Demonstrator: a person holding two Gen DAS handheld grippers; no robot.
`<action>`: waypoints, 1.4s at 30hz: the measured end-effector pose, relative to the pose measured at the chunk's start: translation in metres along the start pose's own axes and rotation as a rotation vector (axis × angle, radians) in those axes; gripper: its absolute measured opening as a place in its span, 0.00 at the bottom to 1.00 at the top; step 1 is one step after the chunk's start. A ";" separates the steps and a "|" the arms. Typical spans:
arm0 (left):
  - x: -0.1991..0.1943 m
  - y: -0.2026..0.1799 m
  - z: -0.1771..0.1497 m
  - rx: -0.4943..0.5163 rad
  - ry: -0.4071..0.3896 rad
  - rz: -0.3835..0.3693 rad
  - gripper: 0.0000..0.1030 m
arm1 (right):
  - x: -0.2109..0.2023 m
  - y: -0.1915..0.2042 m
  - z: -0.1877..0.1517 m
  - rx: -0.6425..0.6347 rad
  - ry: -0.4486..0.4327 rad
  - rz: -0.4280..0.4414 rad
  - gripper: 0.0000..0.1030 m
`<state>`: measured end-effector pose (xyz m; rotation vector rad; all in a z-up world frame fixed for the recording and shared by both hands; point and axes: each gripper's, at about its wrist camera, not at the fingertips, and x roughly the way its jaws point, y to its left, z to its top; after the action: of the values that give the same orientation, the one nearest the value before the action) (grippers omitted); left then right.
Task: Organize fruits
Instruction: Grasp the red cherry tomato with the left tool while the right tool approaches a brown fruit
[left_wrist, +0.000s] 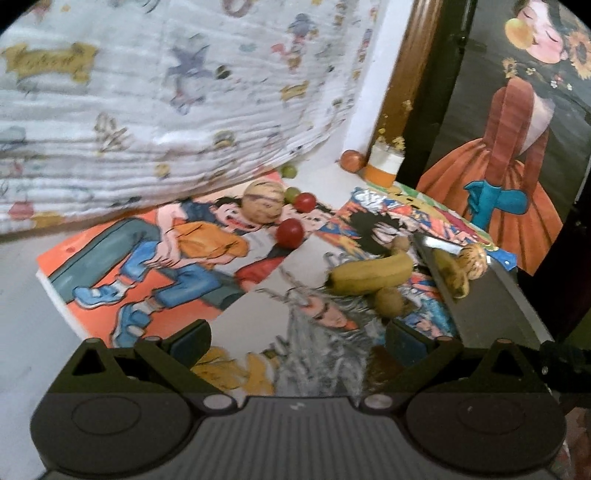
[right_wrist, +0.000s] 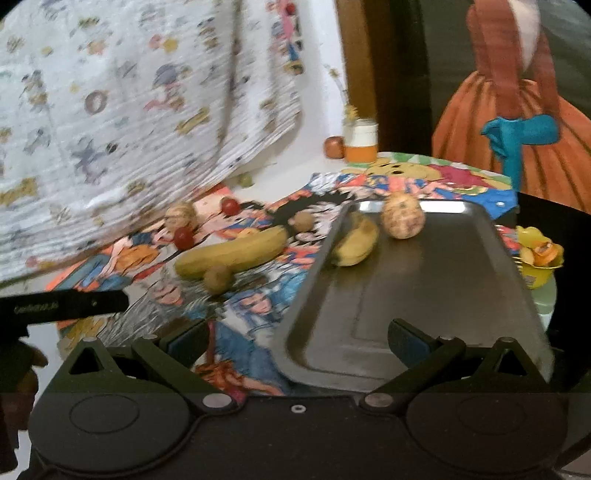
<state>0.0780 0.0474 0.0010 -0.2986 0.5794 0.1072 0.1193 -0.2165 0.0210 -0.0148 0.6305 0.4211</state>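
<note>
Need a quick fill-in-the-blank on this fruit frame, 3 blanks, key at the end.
1. The metal tray already holds a banana and one round ____ fruit.
2. The larger banana lies on the cartoon mat, ____ the tray.
3. Both the left tool and right tool are ____ and hold nothing.

Missing words: speckled; outside; open

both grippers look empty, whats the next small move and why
Probably reach the left gripper forward to the banana lying on the cloth, since it sits nearest those open fingers. The tray already holds a banana and a round speckled fruit, so loose fruit seems to belong there. The right gripper is open too, over the tray's near edge.
</note>
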 end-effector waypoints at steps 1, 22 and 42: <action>0.001 0.003 0.000 -0.003 0.004 0.001 1.00 | 0.002 0.004 0.000 -0.011 0.007 0.006 0.99; 0.046 0.034 0.044 0.077 0.044 -0.019 1.00 | 0.074 0.068 0.017 -0.212 0.028 0.059 0.99; 0.116 0.019 0.074 0.130 0.061 -0.119 0.93 | 0.106 0.075 0.028 -0.202 0.070 0.087 0.74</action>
<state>0.2095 0.0902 -0.0091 -0.2093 0.6248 -0.0543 0.1830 -0.1036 -0.0086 -0.1952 0.6569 0.5688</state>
